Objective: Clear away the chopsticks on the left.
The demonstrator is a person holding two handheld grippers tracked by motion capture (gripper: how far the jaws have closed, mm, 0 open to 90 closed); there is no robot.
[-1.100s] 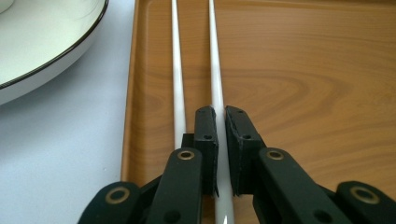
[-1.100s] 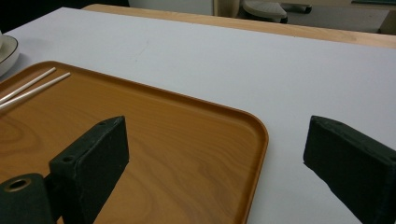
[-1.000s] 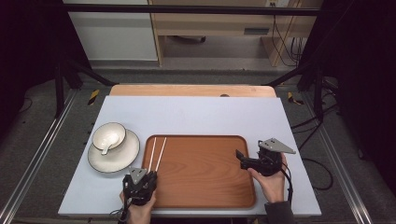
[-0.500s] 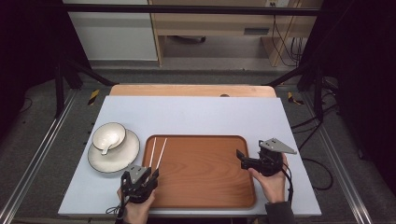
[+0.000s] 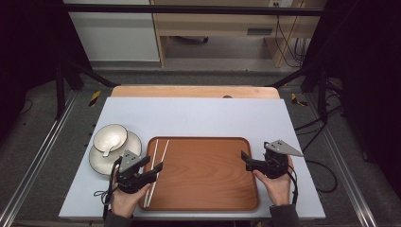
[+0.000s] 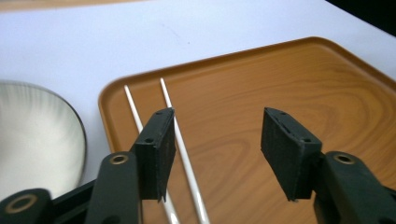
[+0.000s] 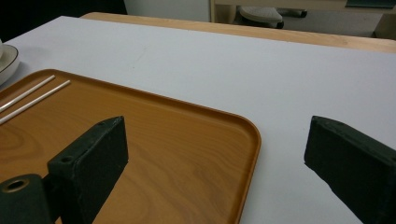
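Two white chopsticks [image 5: 158, 163] lie side by side along the left part of a brown wooden tray [image 5: 208, 189]. My left gripper [image 5: 159, 170] hovers just above their near half, pointing right over the tray. Its jaws have just been opening and stand apart with nothing between them. In the left gripper view the chopsticks [image 6: 187, 163] run under the left jaw of that gripper [image 6: 217, 126], on the tray [image 6: 243, 88]. My right gripper [image 5: 246, 161] is open at the tray's right edge. In the right gripper view it [image 7: 215, 140] straddles the tray's rim [image 7: 254, 135], with the chopsticks [image 7: 35, 101] far off.
A white bowl [image 5: 109, 136] with a spoon [image 5: 108, 149] in it sits on a plate [image 5: 97, 163] left of the tray; the plate [image 6: 37, 140] is close beside my left gripper. Light blue table [image 5: 198, 118] stretches behind the tray to a wooden strip [image 5: 194, 91].
My left gripper has risen and moved a little back from the front edge, and its jaws have opened. The chopsticks stay lying on the tray. The right gripper has not moved.
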